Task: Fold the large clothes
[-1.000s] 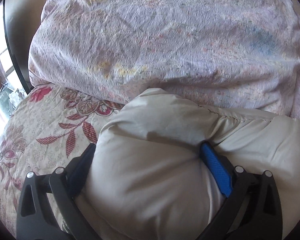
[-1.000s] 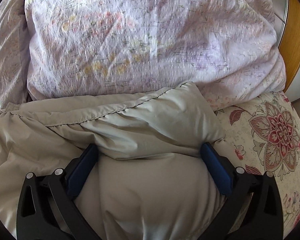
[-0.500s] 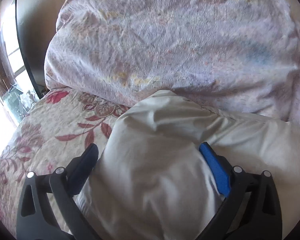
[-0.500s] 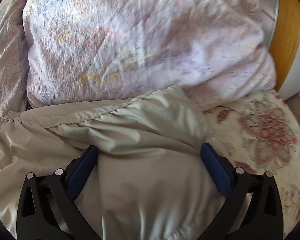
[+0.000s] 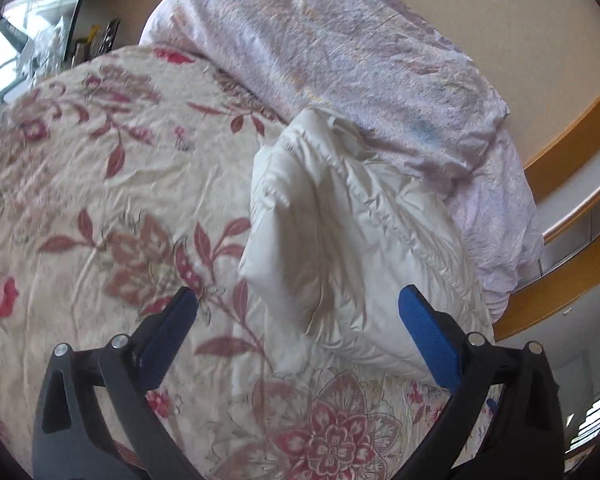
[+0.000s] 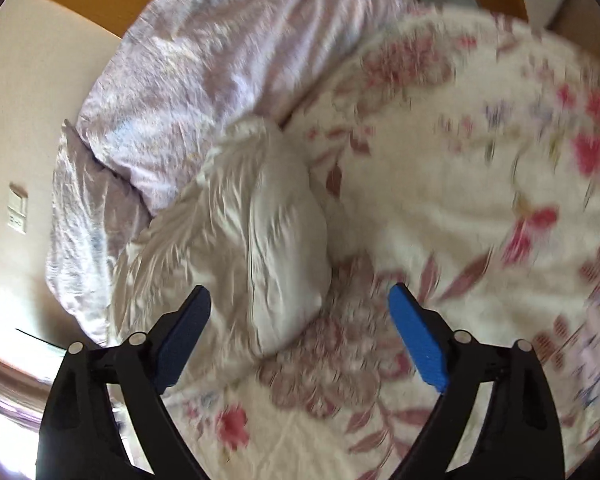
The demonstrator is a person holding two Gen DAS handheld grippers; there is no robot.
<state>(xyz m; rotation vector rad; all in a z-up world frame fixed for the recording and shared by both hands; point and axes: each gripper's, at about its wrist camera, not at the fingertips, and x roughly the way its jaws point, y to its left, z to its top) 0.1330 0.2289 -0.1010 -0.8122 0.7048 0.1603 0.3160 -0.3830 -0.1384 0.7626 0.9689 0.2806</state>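
Fingers of the left gripper (image 5: 298, 308) stand wide apart, gripping nothing; those of the right gripper (image 6: 299, 300) are also apart, though closing, with nothing pressed between them. Beneath both spreads the floral bedspread (image 5: 100, 184). A lilac duvet (image 5: 360, 64) is heaped at its far edge, and the cream padded jacket (image 5: 340, 248) (folded, puffy) lies against it.

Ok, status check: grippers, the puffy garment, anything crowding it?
Left gripper open, empty. Right gripper empty, jaws closing. Cream padded garment folded on floral bedspread. Lilac duvet butts against its far side.
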